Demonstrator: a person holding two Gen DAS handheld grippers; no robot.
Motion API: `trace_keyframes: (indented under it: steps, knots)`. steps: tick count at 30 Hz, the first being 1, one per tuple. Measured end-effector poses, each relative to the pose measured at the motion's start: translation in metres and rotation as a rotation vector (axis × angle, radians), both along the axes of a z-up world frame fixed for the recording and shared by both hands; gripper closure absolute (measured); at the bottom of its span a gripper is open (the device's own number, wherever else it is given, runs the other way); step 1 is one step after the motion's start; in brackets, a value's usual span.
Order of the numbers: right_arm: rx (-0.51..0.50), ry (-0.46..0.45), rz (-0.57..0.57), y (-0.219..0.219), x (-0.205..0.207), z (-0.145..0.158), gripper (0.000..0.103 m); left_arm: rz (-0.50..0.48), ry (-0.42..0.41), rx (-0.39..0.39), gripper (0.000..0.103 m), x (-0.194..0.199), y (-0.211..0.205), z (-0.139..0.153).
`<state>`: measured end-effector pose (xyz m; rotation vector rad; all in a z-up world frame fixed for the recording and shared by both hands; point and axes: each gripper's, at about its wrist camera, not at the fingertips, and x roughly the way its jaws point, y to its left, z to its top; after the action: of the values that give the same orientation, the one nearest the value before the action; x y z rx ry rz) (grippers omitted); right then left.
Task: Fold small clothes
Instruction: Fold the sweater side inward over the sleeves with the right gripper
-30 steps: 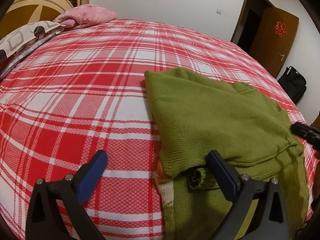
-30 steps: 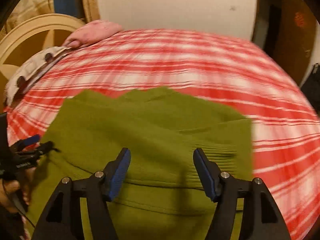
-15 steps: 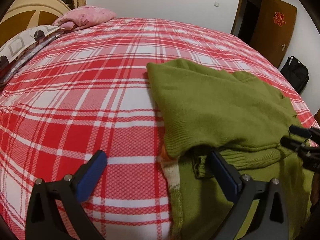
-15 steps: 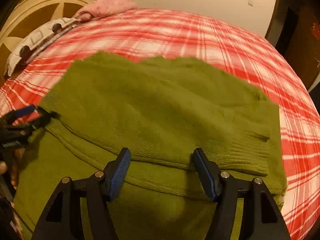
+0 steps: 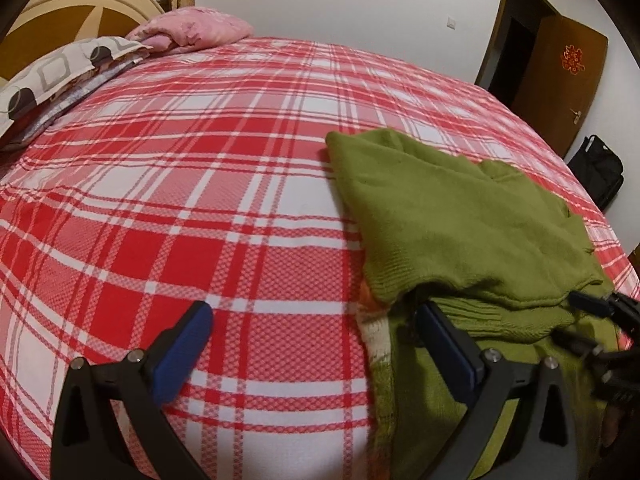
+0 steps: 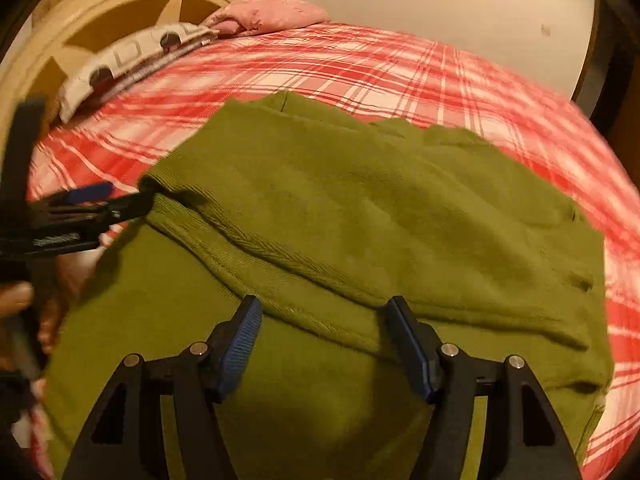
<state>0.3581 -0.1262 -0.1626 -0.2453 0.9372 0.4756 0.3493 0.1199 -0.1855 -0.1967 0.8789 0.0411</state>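
Plaid bedspread (image 5: 200, 208): both tongs gape over sweater (image 6: 360, 208).

A home bedroom: plaid-covered bed (image 5: 200, 208), pillows (image 5: 192, 28), wooden door (image 5: 560, 80).

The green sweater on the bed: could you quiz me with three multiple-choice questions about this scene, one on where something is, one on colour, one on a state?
1. Where does the pink pillow lie?
A. by the headboard
B. on the sweater
C. on the floor

2. The bedsheet is:
A. blue striped
B. red and white plaid
C. plain grey

3. The right gripper is:
A. shut on the sweater
B. open
C. out of view

Answers:
A, it lies at the bed's far end.
B, red-white checks show.
B, its fingers stand apart over the green sweater.
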Motion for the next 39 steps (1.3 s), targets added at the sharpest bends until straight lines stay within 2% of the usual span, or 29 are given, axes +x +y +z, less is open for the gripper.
trace_keyframes:
  steps: [3, 5, 9, 10, 11, 13, 15, 18, 21, 23, 26, 30, 31, 33, 35, 37, 38, 39]
  knots:
    - [-0.018, -0.117, -0.064, -0.022, 0.003, 0.017, 0.037, 0.067, 0.017, -0.019, 0.000, 0.005, 0.013, -0.001]
    - [-0.021, -0.110, -0.123, -0.043, 0.016, 0.020, 0.037, 0.088, 0.004, -0.060, 0.000, 0.003, 0.019, -0.002]
    - [-0.026, -0.019, -0.289, -0.101, 0.042, 0.005, 0.037, 0.093, 0.003, -0.023, 0.000, -0.002, 0.017, -0.002]
    - [-0.004, -0.012, -0.297, -0.115, 0.042, 0.002, 0.037, 0.097, 0.006, -0.024, 0.000, -0.004, 0.019, -0.001]
    - [0.023, -0.020, -0.290, -0.124, 0.039, 0.003, 0.037, 0.095, 0.007, -0.025, 0.000, -0.007, 0.020, -0.001]
    - [-0.007, -0.020, -0.297, -0.137, 0.034, 0.007, 0.037, 0.086, -0.020, -0.027, 0.000, -0.019, 0.021, 0.005]
    - [0.048, -0.038, -0.291, -0.152, 0.031, 0.016, 0.037, 0.093, -0.042, -0.006, 0.000, -0.028, 0.023, 0.011]
    - [0.036, -0.080, -0.355, -0.173, 0.045, 0.026, 0.037, 0.129, -0.093, 0.055, 0.000, -0.034, 0.025, 0.023]
    - [0.074, -0.077, -0.413, -0.183, 0.071, 0.030, 0.041, 0.140, -0.140, 0.063, 0.000, -0.029, 0.024, 0.036]
    - [0.112, -0.048, -0.384, -0.173, 0.093, 0.032, 0.044, 0.122, -0.133, 0.073, 0.000, -0.018, 0.019, 0.039]
    - [0.099, -0.055, -0.300, -0.141, 0.121, 0.038, 0.045, 0.109, -0.143, 0.089, 0.000, -0.003, 0.011, 0.037]
    - [0.110, -0.014, -0.222, -0.094, 0.171, 0.035, 0.045, 0.112, -0.071, 0.096, 0.000, 0.014, 0.011, 0.013]
    - [0.095, 0.006, -0.206, -0.080, 0.183, 0.030, 0.045, 0.100, -0.030, 0.088, 0.000, 0.018, 0.010, 0.005]
    - [-0.006, 0.023, -0.186, -0.055, 0.201, 0.014, 0.048, 0.096, -0.014, 0.054, 0.000, 0.020, 0.013, 0.000]
    - [-0.168, 0.021, -0.246, -0.042, 0.217, -0.006, 0.052, 0.113, -0.027, 0.048, 0.000, 0.016, 0.014, 0.002]
    - [-0.135, 0.014, -0.317, -0.044, 0.226, -0.003, 0.052, 0.107, -0.037, 0.029, 0.000, 0.014, 0.016, 0.001]
    - [-0.113, 0.015, -0.305, -0.039, 0.226, 0.001, 0.052, 0.108, -0.041, 0.017, 0.000, 0.013, 0.018, 0.001]
    - [-0.069, 0.007, -0.224, -0.025, 0.220, 0.007, 0.052, 0.111, -0.043, 0.006, 0.000, 0.013, 0.019, 0.000]
